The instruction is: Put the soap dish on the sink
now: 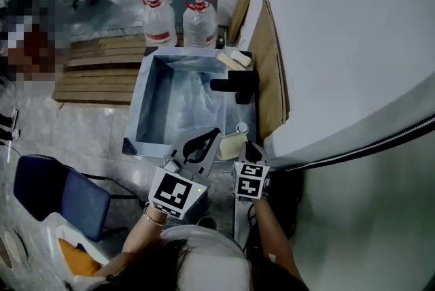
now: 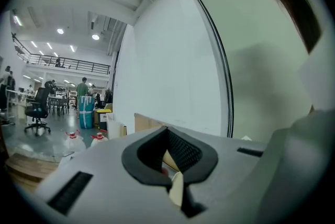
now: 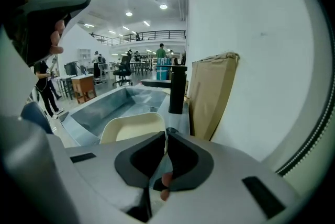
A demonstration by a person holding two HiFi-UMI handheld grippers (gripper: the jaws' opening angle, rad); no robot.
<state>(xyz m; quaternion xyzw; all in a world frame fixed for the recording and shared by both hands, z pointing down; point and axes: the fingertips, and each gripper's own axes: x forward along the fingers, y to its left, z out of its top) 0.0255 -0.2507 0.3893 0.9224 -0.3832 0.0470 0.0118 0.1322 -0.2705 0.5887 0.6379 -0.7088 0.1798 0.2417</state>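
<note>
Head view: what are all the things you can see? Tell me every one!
steel sink basin: one, silver-grey, middle, beside white wall
black tap: one, black, sink's right ledge
clear water jugs: two, red caps, floor behind sink
wooden pallet: one, brown, floor left of sink
cardboard sheet: one, brown, leaning on wall
blue padded chair: one, blue, lower left
cream plastic soap dish: one, cream, sink's near right corner
left gripper: one, grey, shut, empty, beside dish
right gripper: one, grey, shut on dish's rim
</note>
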